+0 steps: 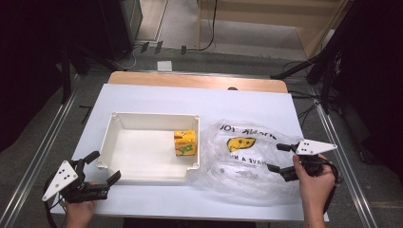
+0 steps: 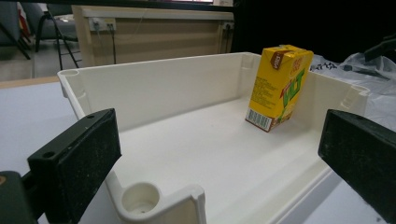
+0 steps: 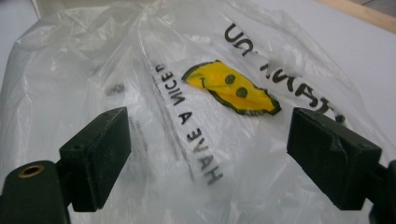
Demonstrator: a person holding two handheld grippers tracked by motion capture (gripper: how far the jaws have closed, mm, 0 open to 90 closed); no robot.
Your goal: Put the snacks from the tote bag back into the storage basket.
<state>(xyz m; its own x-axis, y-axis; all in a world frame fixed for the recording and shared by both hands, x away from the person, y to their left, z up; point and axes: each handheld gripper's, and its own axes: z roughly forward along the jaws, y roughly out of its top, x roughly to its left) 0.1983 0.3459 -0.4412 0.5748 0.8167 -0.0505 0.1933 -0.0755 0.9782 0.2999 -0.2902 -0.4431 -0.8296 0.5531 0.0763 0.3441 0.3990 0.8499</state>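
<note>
White table (image 1: 157, 97): juice carton (image 1: 185, 143) upright in the tray (image 1: 119, 124), plastic bag (image 1: 242, 161) beside it, left gripper (image 1: 102, 167) and right gripper (image 1: 277, 157) both gaping, empty

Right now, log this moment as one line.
left tongs: open, at tray corner | right tongs: open over bag | carton: in tray

We have a clear plastic bag (image 1: 244, 161) lying crumpled and flat on the surface just to the right of the white tray (image 1: 119, 124), its near edge touching the tray's right wall. It carries a yellow smiley face and black lettering. Inside the tray, against that same right wall, we see a yellow drink carton (image 1: 185, 143) standing upright, green lettering on its side and a barcode near its base.
</note>
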